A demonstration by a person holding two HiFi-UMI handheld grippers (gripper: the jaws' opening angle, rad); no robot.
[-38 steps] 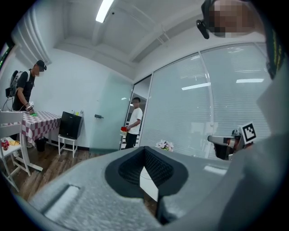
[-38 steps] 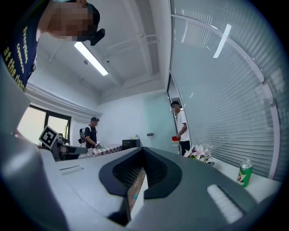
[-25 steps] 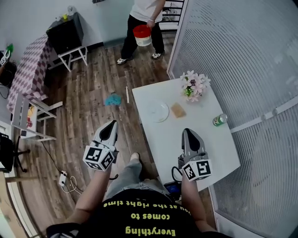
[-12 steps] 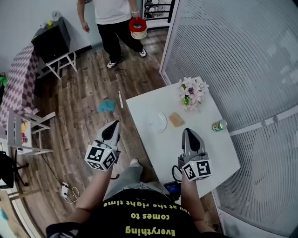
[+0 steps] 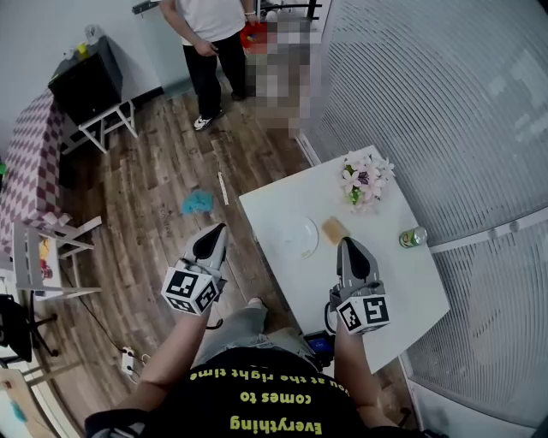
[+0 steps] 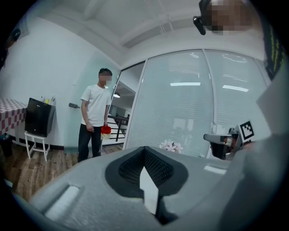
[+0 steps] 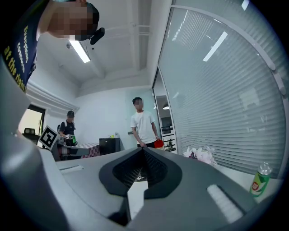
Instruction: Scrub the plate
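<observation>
Hovering closed, empty: left tool [image 5: 217,231], right tool [image 5: 347,245].

The floor [image 5: 154,171] is dark wood planking. On it stands a white table [image 5: 402,299], close beside a tall wall of ribbed, frosted glass [image 5: 445,111] that takes up the whole right side. Across the room, a black cabinet [image 5: 83,77] sits on a white stand [image 5: 116,115] against the plain pale wall [image 5: 43,26]. Along the left edge is another table under a checked cloth [image 5: 30,162], with a white-framed piece of furniture [image 5: 47,248] just beside it. A strip light [image 7: 79,51] glows on the ceiling. Next to the glass, an open doorway shows a dark stair railing [image 6: 118,125].
</observation>
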